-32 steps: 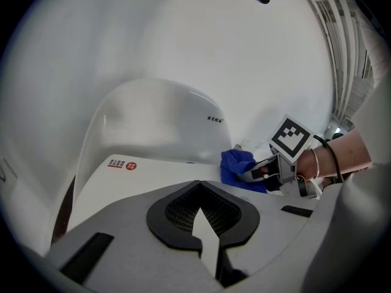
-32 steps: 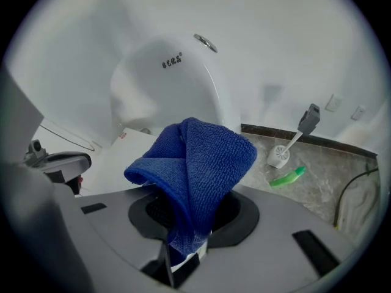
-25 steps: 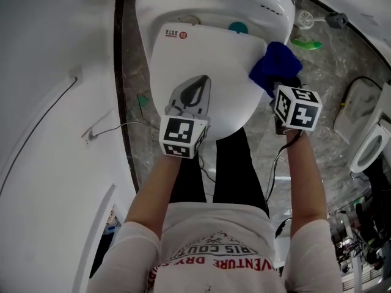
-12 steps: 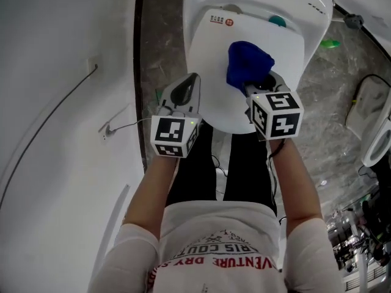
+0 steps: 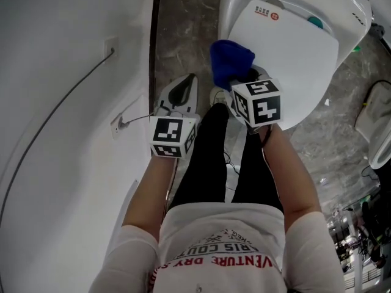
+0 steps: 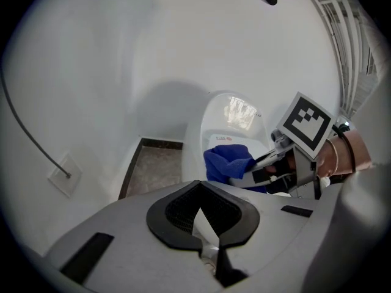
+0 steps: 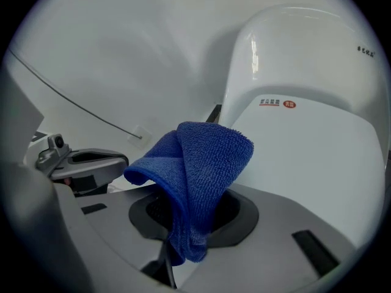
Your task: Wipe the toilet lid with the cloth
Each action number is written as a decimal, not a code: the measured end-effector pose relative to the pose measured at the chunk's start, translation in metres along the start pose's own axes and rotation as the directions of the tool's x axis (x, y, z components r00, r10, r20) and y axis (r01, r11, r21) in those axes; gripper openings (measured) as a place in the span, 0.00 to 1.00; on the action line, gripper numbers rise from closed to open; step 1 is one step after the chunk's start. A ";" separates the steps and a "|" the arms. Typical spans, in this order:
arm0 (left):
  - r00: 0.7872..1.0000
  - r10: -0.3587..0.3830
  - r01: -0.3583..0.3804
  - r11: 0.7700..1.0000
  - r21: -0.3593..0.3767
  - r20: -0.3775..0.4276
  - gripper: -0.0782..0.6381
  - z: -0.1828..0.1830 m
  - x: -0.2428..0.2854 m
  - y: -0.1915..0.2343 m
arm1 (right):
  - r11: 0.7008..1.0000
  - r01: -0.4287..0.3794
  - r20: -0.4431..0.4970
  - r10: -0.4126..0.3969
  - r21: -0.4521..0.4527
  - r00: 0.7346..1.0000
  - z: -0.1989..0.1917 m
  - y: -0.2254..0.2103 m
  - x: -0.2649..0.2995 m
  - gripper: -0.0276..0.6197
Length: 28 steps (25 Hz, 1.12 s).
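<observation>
The white toilet lid point(image 5: 297, 54) is down, at the upper right of the head view. A folded blue cloth point(image 5: 230, 58) sticks up from my right gripper point(image 5: 239, 83), which is shut on it beside the lid's near left edge. In the right gripper view the cloth point(image 7: 197, 170) stands up and flops over the jaws, with the lid point(image 7: 311, 151) behind and to the right. I cannot tell whether cloth and lid touch. My left gripper point(image 5: 181, 95) is held over the floor left of the toilet, shut with nothing in it. The left gripper view shows the cloth point(image 6: 227, 162) ahead.
A white wall runs along the left, with a socket point(image 5: 120, 124) and a thin cable. Grey stone floor point(image 5: 183, 29) lies between wall and toilet. The person's black-clad legs point(image 5: 208, 163) are below the grippers. Another white fixture point(image 5: 380, 133) and clutter are at the right edge.
The right gripper has swept the cloth from the lid's right side across to its left near edge. The left gripper has come off the lid and is now over the floor.
</observation>
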<state>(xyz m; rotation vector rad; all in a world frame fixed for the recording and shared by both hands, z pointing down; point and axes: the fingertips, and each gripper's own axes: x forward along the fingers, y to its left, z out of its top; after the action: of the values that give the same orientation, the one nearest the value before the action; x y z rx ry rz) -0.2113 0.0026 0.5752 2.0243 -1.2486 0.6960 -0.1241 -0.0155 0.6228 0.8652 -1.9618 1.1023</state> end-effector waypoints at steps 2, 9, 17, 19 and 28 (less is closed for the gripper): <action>1.000 -0.004 0.004 1.000 0.001 -0.007 0.12 -0.005 -0.001 0.003 | 1.000 0.017 -0.006 -0.017 0.024 1.000 -0.004 -0.005 0.004 0.18; 1.000 -0.026 0.026 1.000 0.006 -0.014 0.12 -0.011 0.006 -0.012 | 0.998 0.002 0.007 -0.003 0.061 1.000 -0.010 -0.018 -0.007 0.18; 0.998 -0.063 0.063 0.998 0.025 -0.014 0.12 -0.007 0.024 -0.070 | 0.995 -0.012 0.041 0.008 0.095 0.999 -0.035 -0.051 -0.044 0.18; 0.997 -0.071 0.072 0.997 0.028 -0.012 0.12 -0.008 0.027 -0.087 | 0.995 -0.010 0.046 0.005 0.096 0.999 -0.042 -0.061 -0.054 0.18; 0.996 -0.087 0.088 0.995 0.056 -0.020 0.12 -0.008 0.042 -0.148 | 0.993 0.003 0.055 -0.010 0.122 0.998 -0.072 -0.114 -0.098 0.18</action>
<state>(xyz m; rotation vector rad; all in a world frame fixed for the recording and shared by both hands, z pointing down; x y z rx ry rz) -0.0602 0.0338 0.5736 2.1013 -1.1348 0.7136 0.0386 0.0221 0.6156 0.9760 -1.9510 1.2165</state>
